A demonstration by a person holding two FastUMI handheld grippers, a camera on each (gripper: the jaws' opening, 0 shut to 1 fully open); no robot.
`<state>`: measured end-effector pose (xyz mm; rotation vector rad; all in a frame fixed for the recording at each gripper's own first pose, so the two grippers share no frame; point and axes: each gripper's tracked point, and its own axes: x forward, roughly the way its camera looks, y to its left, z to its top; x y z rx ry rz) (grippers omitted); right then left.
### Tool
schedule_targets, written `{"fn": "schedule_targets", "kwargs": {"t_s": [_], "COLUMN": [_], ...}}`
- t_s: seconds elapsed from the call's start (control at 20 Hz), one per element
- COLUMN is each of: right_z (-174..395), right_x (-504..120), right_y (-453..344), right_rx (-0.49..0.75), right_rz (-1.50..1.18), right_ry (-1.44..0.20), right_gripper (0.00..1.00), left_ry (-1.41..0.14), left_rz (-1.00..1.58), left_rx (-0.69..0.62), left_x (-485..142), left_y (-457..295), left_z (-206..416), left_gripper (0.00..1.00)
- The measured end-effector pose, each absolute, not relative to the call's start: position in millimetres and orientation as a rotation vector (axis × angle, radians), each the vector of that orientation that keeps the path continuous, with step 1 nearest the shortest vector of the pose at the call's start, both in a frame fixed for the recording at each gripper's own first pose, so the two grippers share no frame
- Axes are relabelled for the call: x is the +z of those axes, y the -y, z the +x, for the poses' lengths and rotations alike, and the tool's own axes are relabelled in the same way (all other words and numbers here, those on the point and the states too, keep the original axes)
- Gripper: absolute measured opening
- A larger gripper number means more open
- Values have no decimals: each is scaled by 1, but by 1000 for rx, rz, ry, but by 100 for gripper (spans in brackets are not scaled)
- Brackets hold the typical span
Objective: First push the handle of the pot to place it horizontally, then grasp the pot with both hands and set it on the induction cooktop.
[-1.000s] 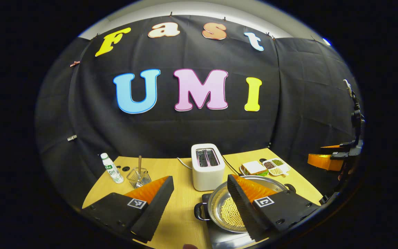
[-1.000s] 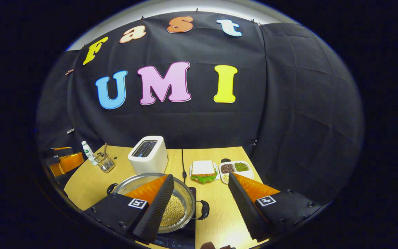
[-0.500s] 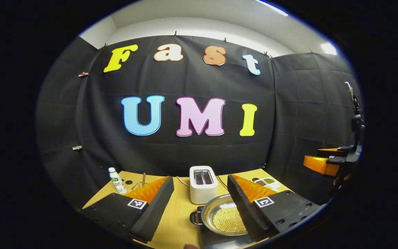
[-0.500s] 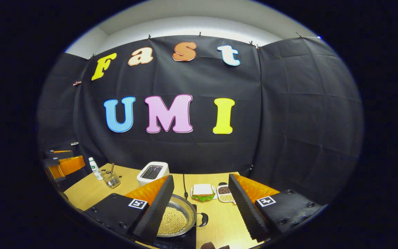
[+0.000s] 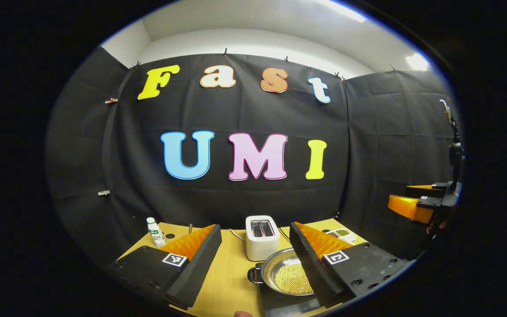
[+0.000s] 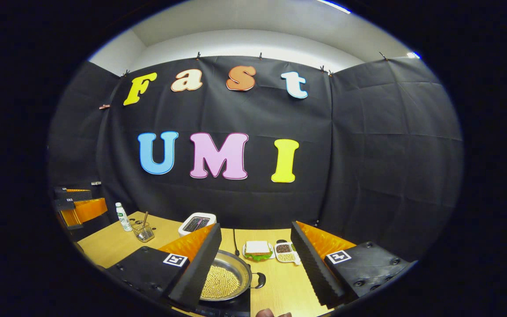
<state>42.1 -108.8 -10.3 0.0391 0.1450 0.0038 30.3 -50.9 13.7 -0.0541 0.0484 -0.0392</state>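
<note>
The pot [image 6: 225, 279] of yellow beans sits on the induction cooktop [image 6: 231, 306], handles out sideways, and both the left gripper [image 5: 253, 259] and right gripper [image 6: 253, 259] hang above with jaws wide apart, empty — looks like nothing's left but pulling clear.

Staged kitchen set inside a recording booth: black cloth wall [image 6: 368, 154] clipped up behind a wooden table [image 6: 112, 244] carrying a white toaster [image 5: 261, 237], a pot [image 6: 227, 277] on an induction cooktop [image 6: 227, 304], a sandwich plate [image 6: 257, 249].
</note>
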Motion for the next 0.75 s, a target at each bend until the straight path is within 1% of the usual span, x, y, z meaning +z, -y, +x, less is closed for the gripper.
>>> {"fn": "schedule_targets", "kwargs": {"t_s": [0.5,0.55,0.6,0.75], "right_z": [44,45,46,47], "right_x": [-13,-13,-13,-13], "right_y": [104,103,104,106], "right_rx": [9,7,6,-2], "right_rz": [26,27,28,26], "right_ry": [-156,-157,-156,-155], "right_gripper": [99,100,99,99], "left_ry": [-56,-57,-58,-58], "left_rz": [-35,-33,-31,-33], "left_rx": [-38,-38,-39,-40], "left_x": [14,12,13,12], "left_y": [46,46,45,45], "left_z": [31,32,33,36], "left_gripper": [97,97,97,97]}}
